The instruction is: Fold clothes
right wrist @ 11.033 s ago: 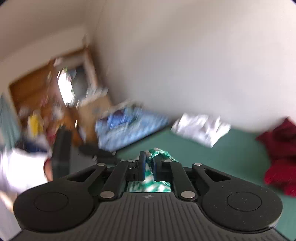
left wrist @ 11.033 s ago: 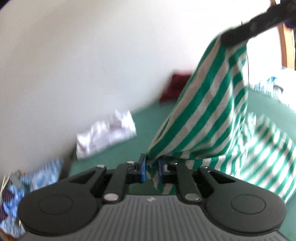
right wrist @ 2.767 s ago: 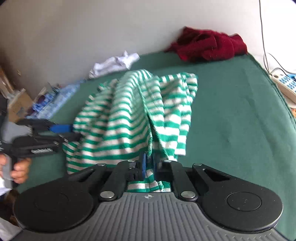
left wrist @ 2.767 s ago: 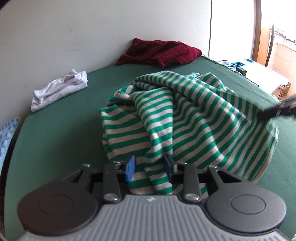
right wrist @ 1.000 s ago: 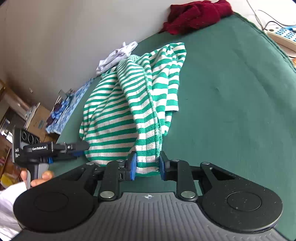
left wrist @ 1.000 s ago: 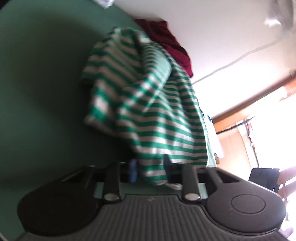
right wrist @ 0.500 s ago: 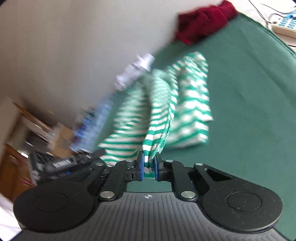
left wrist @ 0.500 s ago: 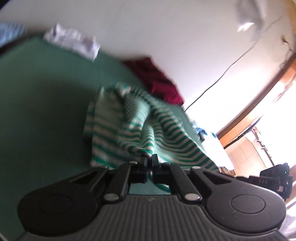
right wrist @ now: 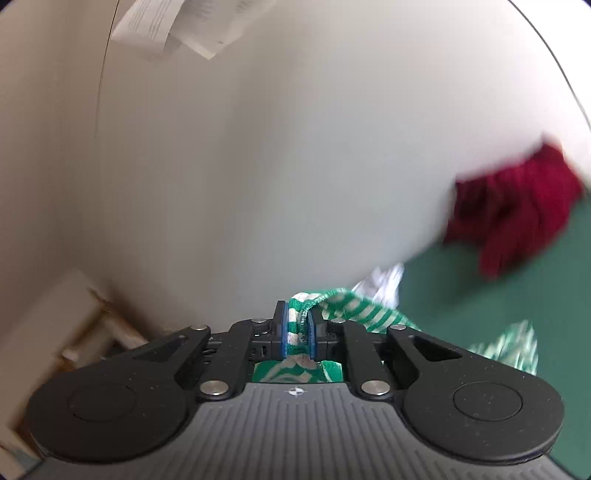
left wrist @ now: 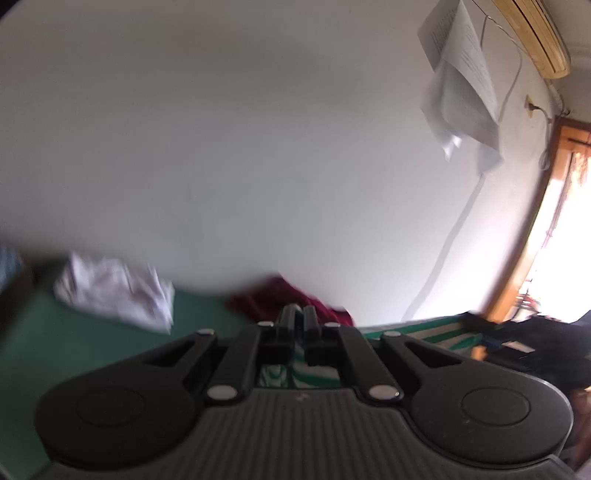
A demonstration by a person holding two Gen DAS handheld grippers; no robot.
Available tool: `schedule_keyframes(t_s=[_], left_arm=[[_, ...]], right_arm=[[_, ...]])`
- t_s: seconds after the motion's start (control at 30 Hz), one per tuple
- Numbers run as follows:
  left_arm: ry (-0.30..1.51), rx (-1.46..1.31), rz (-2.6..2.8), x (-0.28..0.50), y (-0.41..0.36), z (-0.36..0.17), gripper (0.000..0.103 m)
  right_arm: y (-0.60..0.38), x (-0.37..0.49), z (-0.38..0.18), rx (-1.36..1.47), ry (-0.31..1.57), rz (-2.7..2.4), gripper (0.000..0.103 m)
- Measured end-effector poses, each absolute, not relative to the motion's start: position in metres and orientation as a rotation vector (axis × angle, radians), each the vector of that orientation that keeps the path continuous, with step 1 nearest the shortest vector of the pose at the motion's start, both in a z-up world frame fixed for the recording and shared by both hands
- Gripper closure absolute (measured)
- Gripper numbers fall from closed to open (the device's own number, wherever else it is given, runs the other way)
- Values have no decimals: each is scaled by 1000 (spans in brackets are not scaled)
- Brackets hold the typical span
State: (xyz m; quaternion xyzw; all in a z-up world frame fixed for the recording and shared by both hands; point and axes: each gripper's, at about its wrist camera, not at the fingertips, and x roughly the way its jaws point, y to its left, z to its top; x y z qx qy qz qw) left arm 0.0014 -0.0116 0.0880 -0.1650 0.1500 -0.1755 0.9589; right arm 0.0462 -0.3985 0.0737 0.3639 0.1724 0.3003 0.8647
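Clamped tight on the green-and-white striped garment (right wrist: 295, 325), the right gripper (right wrist: 296, 325): blue pads pinching a bunched hem edge, cloth spilling out between them and trailing down to the right toward the green surface (right wrist: 517, 280). More striped fabric just past the right-hand finger linkage, blurred at its far end. Beyond it, a crumpled white garment (right wrist: 384, 284) partly hidden behind the stripes, and farther right a dark red garment (right wrist: 517, 218) heaped against the pale wall (right wrist: 258, 147). Papers (right wrist: 177, 22) pinned high on that wall, a pale wooden frame (right wrist: 92, 317) low at the left (too blurred to identify). Closed likewise on the striped garment (left wrist: 295, 373), the left gripper (left wrist: 297, 317): black fingers pressed nearly together, a fold of green stripes visible below them inside the mechanism. From there, the striped cloth stretched out level to the right (left wrist: 424, 328), toward a dark shape at the frame's edge, not clearly readable. Ahead of the left gripper, the white garment (left wrist: 114, 291) lying on the green surface (left wrist: 74, 343) near the wall, the red one (left wrist: 273, 295) just behind the fingertips. Hanging papers (left wrist: 461, 81) upper right, a wooden door frame (left wrist: 532, 236) bright with daylight beside them. Both views tilted upward, mostly wall.
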Motion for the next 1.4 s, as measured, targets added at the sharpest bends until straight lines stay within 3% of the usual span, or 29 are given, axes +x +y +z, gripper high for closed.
schedule_keyframes(t_s=[0.23, 0.37, 0.4, 0.43, 0.47, 0.53, 0.63, 0.77, 0.87, 0.93, 1.03, 1.4], left_arm=[[278, -338, -322, 38, -5, 116, 103], [325, -244, -409, 26, -19, 100, 102], [334, -190, -429, 20, -26, 91, 97], [350, -116, -434, 17, -34, 80, 83], [366, -42, -440, 14, -41, 69, 76], [385, 51, -458, 13, -47, 47, 75], [416, 114, -468, 22, -46, 17, 51], [474, 24, -464, 46, -34, -9, 53], [454, -19, -509, 54, -40, -13, 38], [453, -18, -544, 62, -49, -14, 40], [463, 0, -553, 73, -61, -9, 102], [235, 238, -438, 72, -57, 72, 103]], right_arm=[[-374, 86, 114, 623, 332, 595, 92], [-367, 88, 116, 560, 342, 573, 92], [-367, 88, 115, 556, 341, 574, 92], [-368, 88, 113, 564, 341, 581, 92], [-369, 88, 111, 575, 342, 590, 92], [-371, 88, 109, 590, 342, 594, 92], [-370, 86, 109, 593, 342, 598, 92], [-367, 81, 110, 582, 342, 602, 92], [-366, 80, 110, 576, 341, 602, 92], [-366, 81, 110, 581, 341, 596, 92], [-368, 83, 110, 580, 345, 575, 92], [-384, 113, 120, 641, 268, 463, 92]])
